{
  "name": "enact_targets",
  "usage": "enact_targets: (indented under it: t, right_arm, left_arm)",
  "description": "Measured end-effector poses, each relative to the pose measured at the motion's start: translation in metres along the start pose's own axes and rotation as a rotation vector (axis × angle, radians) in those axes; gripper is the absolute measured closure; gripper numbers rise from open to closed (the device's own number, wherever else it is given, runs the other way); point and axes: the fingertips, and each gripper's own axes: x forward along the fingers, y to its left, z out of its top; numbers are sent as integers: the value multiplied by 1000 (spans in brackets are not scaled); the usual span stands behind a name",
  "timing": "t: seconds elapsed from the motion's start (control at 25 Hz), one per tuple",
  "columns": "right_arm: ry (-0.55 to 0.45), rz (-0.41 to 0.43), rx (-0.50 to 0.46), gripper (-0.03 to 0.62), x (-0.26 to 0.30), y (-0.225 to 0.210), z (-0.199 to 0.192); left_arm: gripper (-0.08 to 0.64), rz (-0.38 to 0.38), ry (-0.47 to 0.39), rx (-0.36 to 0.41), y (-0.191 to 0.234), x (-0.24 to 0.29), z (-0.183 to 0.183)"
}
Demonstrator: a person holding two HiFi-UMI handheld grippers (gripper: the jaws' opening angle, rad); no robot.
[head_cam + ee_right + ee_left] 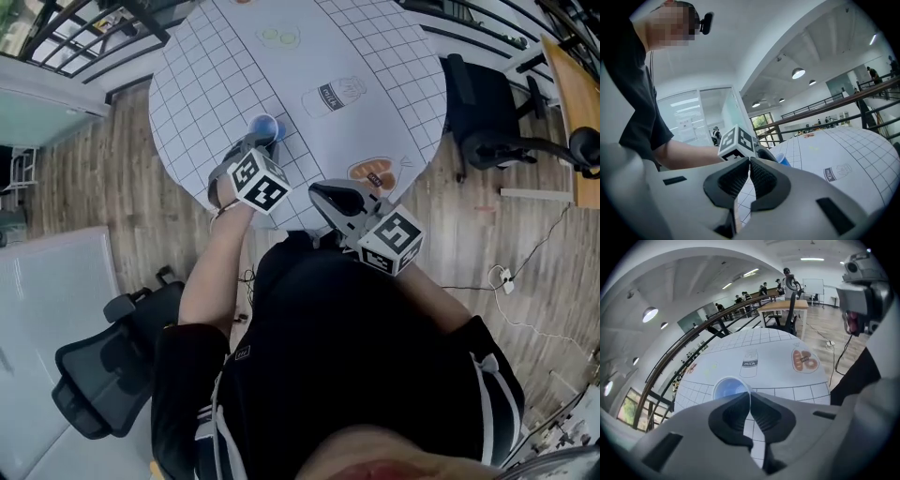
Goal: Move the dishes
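Looking down from the head view, the left gripper (260, 142) reaches over the near edge of the round table (216, 84). Its tips are at a blue cup (265, 126), which is over the checked cloth close to that edge. Whether the cup's base touches the cloth I cannot tell. The right gripper (319, 193) hovers at the table's rim near a bread print (373, 173), apart from the cup.

From the left gripper view, the left gripper (749, 398) has its jaws pinching the blue cup (727, 389) by its thin rim wall, which runs between the pads. The cup is mouth up and looks empty. A milk print (749, 363) lies beyond it on the cloth.

From the right gripper view, the right gripper (749, 164) has its jaws pressed together with nothing between them. Past them are the left gripper's marker cube (737, 142) and the blue cup (781, 160).

The step in hand looks like carrying the cup to a new spot. A pinch on one side of a light cup's rim lets it swing or tip, so it should be carried upright and without jerks. It should be set down flat, well in from the edge, and released only once the base rests on the table. The right gripper is best held out of the cup's path.
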Motion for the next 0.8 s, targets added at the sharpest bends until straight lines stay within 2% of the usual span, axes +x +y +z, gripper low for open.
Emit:
enact_targets:
  t: [0.08, 0.16, 0.36, 0.8]
  right_arm:
    - [3, -10, 8, 571, 6, -7, 3]
    - [13, -26, 21, 571, 8, -17, 2]
    - [23, -92, 76, 571, 9, -44, -3]
    - [21, -162, 129, 571, 17, -72, -7]
  left_arm:
    - [546, -17, 25, 73, 1, 16, 4]
    - [546, -46, 38, 112, 2, 34, 9]
    - [546, -91, 53, 161, 16, 70, 17]
    - [546, -79, 66, 264, 45, 118, 28]
